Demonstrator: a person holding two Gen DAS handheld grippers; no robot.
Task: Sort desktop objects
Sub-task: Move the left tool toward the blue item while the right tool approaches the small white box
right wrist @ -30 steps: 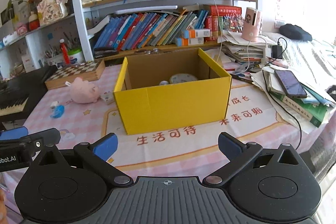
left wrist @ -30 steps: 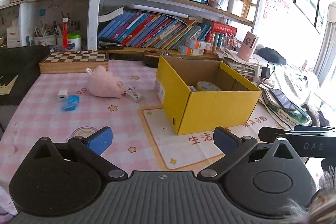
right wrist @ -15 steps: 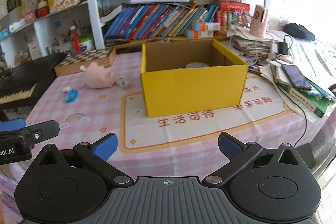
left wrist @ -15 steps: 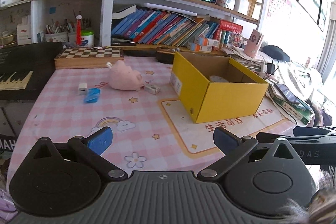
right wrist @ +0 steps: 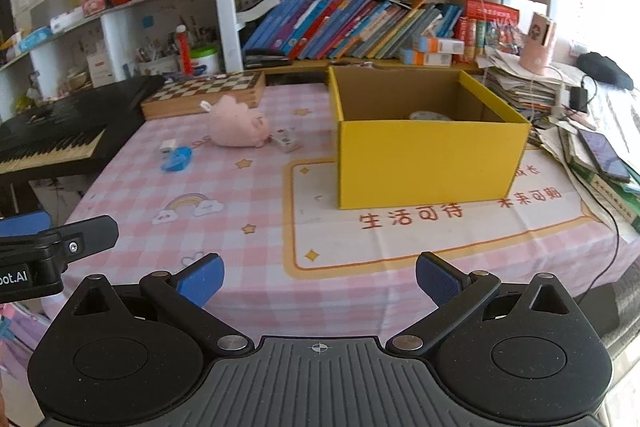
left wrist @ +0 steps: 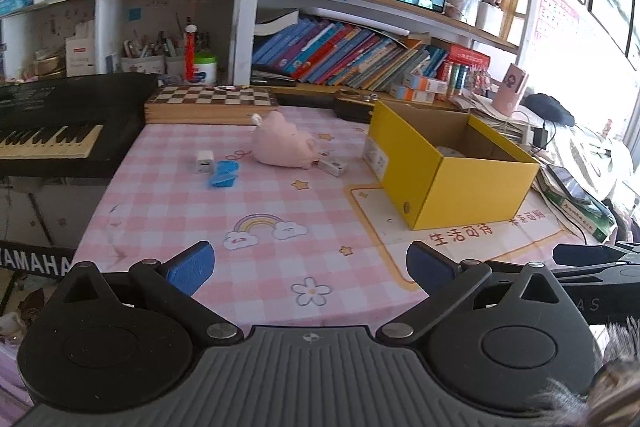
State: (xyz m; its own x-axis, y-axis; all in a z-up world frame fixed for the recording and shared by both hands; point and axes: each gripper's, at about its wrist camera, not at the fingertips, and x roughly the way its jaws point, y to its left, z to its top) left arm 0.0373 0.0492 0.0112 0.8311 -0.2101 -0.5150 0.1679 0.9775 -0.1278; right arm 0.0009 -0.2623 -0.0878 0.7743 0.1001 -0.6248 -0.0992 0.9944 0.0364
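Four small objects remain loose on the pink checked tablecloth (left wrist: 280,227), all grouped near its far left part: a pink plush toy (left wrist: 284,147), a small white cube-shaped charger (left wrist: 205,161), a blue plastic piece (left wrist: 224,175) just beside the charger, and a small white printed box (left wrist: 331,167) that touches or nearly touches the plush on its right. To the right stands the open yellow cardboard box (right wrist: 428,163), presumably the sorting target; a pale round item (right wrist: 430,115) is partly visible on its floor, so at least one thing appears to be already sorted — what else lies inside is hidden by the front wall.

Left gripper (left wrist: 310,261): blue-padded fingers spread wide, nothing between them, held low at the near edge of the table, well apart from every loose object. Right gripper (right wrist: 320,277): likewise released and empty, facing the yellow box from the near edge.

Judged progress: early to middle. Neither tool has begun a grasp, and each of the four loose objects is yet to be carried across to the box. The chessboard case (left wrist: 212,103), the keyboard (left wrist: 48,135) and the stacked papers at right (right wrist: 524,87) lie outside the cluster; whether they count as items to sort cannot be told.
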